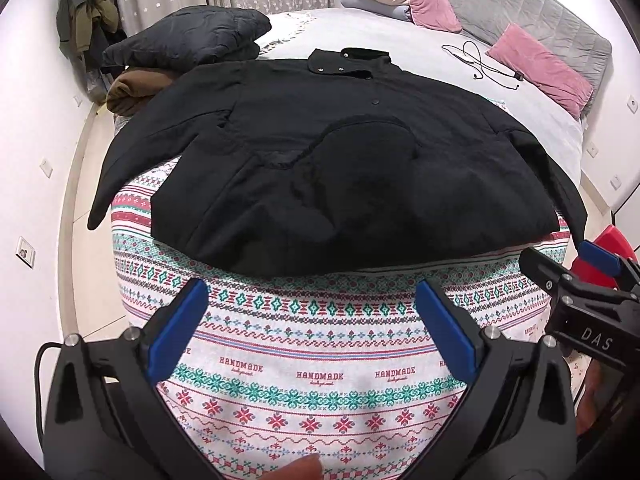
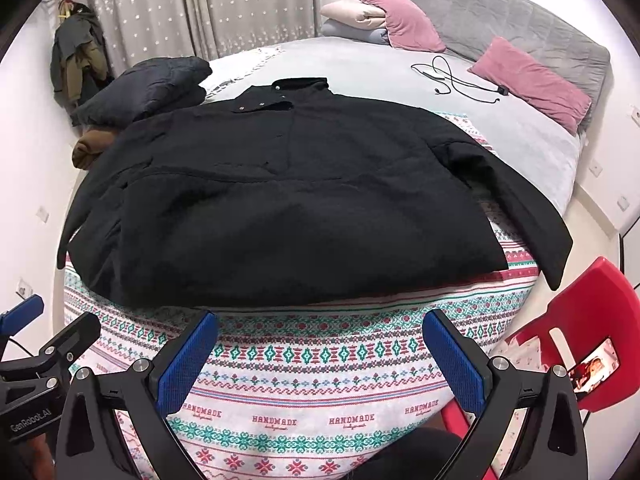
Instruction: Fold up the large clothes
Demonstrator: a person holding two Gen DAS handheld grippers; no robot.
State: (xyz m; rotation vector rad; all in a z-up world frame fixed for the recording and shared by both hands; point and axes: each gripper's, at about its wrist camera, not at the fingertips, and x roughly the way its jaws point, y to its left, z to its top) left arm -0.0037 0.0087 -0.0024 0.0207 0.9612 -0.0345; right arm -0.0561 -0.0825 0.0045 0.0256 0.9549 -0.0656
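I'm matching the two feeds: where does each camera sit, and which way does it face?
Left wrist: on the left gripper, facing the black padded jacket across the patterned blanket; the right gripper shows at right.
Right wrist: on the right gripper, same heading; the left gripper shows at left.
Shared: jacket, blanket, pink pillows.

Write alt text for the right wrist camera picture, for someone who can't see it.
A black jacket lies spread flat, front up, on a patterned blanket covering the near end of a bed. The open right gripper hangs just short of its hem, holding nothing. The left gripper shows at the left edge, and a red chair at right.
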